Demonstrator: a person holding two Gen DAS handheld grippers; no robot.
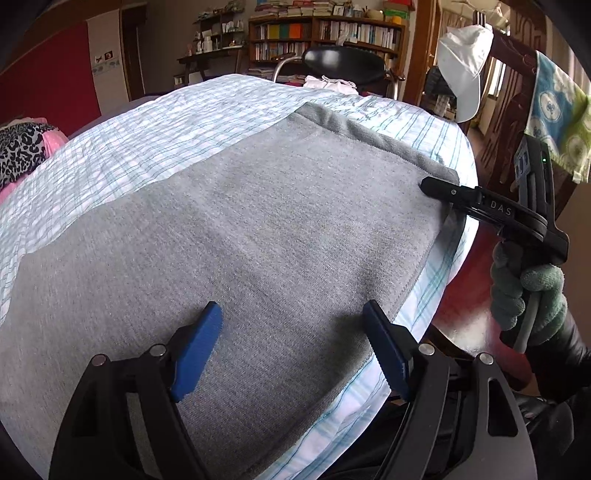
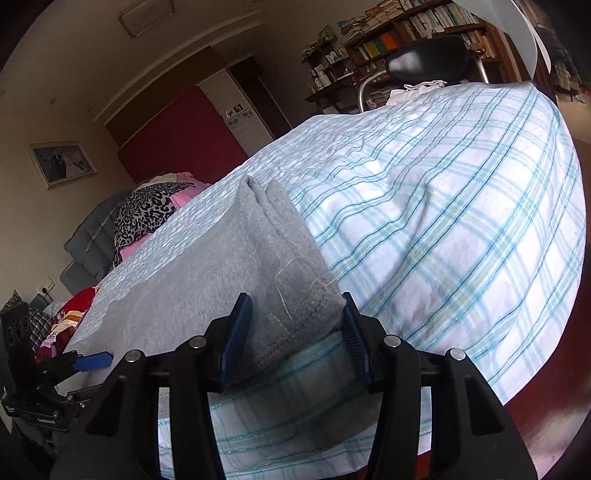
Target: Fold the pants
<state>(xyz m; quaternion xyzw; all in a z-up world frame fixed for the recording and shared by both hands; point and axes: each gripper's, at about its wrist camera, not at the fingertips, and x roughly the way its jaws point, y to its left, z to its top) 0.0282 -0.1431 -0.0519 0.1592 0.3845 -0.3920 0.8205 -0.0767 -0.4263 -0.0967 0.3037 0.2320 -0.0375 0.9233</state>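
Grey sweatpants (image 1: pixel 236 229) lie flat on a bed with a blue-and-white plaid sheet (image 1: pixel 147 133). My left gripper (image 1: pixel 295 347) is open, its blue fingers (image 1: pixel 199 347) resting on the grey cloth near the bed's near edge. My right gripper (image 2: pixel 295 332) is open, its jaws standing on either side of the pants' darker waistband corner (image 2: pixel 295 280) at the bed edge. In the left wrist view the right gripper (image 1: pixel 436 186) shows at the right, tip on the waistband (image 1: pixel 369 133). The left gripper (image 2: pixel 92 360) shows at the lower left of the right wrist view.
Leopard-print and pink clothes (image 2: pixel 151 210) lie at the bed's far left. A black chair (image 1: pixel 343 66) and bookshelves (image 1: pixel 325 33) stand beyond the bed. A white cap (image 1: pixel 463 70) and a towel (image 1: pixel 557 118) hang on a wooden frame at the right. Red floor (image 1: pixel 472 288) lies beside the bed.
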